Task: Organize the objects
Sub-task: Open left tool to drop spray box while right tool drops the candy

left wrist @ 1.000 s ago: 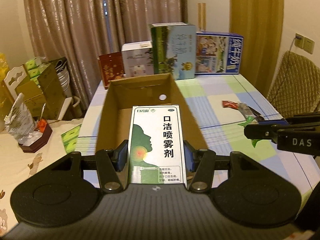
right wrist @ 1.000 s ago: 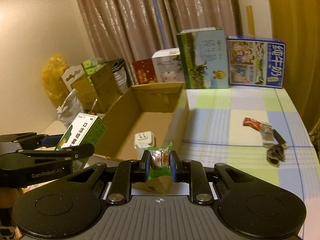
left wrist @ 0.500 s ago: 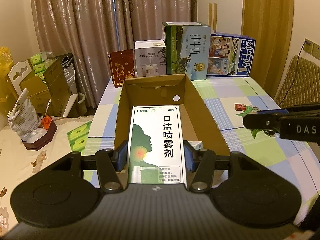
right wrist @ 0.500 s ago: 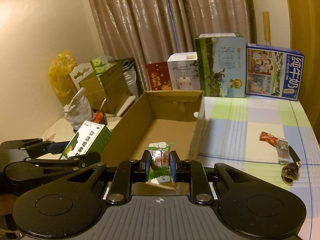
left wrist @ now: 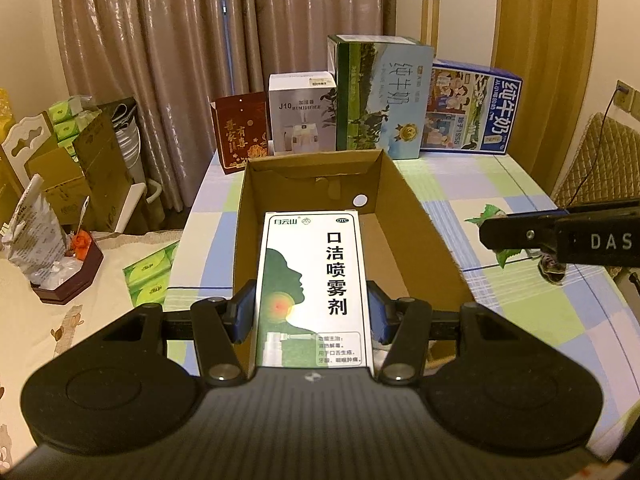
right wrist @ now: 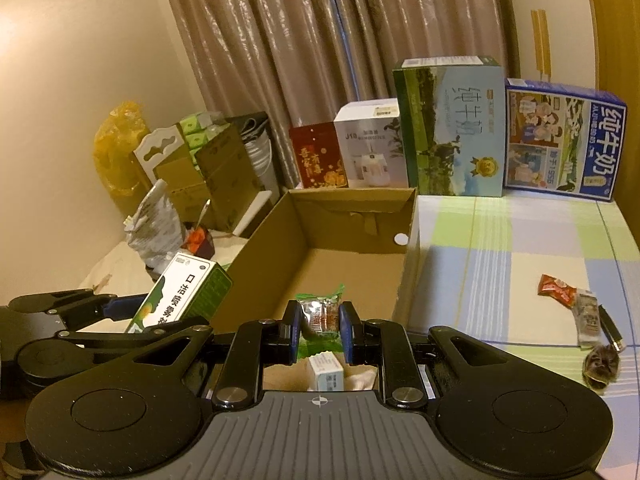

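The left claw (left wrist: 312,316) was clamped on a white-and-green medicine box (left wrist: 313,288) printed "口洁喷雾剂" with a green head silhouette and a small "OTC" mark, held over the near end of the open cardboard box (left wrist: 420,224). The right claw (right wrist: 320,330), lettered "DAS" on its side, pinched a green-edged wrapped candy (right wrist: 320,314) above that box's near end. Behind the cardboard box on the checked worktop (right wrist: 500,264) stood a white carton (left wrist: 302,114) reading "J10 HUMIDIFIER" and milk cartons (right wrist: 452,128) marked "纯牛奶".
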A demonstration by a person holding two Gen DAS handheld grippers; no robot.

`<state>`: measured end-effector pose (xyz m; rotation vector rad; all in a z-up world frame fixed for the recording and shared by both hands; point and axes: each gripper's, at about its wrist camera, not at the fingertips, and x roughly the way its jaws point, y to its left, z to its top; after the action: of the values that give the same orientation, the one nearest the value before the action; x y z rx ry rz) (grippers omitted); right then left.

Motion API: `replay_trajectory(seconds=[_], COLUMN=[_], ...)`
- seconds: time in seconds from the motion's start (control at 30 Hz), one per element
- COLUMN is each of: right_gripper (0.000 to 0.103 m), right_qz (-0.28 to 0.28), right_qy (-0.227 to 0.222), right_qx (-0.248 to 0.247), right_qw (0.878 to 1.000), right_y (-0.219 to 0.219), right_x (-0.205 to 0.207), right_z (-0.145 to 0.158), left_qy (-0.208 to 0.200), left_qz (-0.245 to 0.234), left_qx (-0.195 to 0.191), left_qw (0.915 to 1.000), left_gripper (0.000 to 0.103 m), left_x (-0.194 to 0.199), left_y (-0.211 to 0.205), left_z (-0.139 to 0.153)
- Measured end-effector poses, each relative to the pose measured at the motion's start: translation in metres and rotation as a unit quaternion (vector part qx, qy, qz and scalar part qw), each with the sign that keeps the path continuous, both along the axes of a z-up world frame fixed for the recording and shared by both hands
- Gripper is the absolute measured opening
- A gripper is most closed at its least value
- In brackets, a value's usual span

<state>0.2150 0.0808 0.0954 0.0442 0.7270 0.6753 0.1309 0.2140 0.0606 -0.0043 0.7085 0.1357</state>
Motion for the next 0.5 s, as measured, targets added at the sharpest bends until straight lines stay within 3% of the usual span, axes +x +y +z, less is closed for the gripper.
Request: replay_trajectory(seconds=[0.3, 0.5], right_gripper=[0.017, 0.017], right_qz=[-0.008, -0.005], right_qy=[0.016, 0.026], right_qx=[0.0, 0.0], right_qw=[1.0, 1.0], right_y=[0.005, 0.007], right_x=[0.024, 0.027], right_z=[-0.015, -0.023], left_qy=[0.008, -0.004], left_qz=[0.004, 0.021], left_qx=[-0.004, -0.012], left_qw=[1.0, 0.9997], left_gripper=[0.052, 0.053], left_x=[0.035, 0.033], left_y=[0.013, 0.022], left_z=[-0.014, -0.013])
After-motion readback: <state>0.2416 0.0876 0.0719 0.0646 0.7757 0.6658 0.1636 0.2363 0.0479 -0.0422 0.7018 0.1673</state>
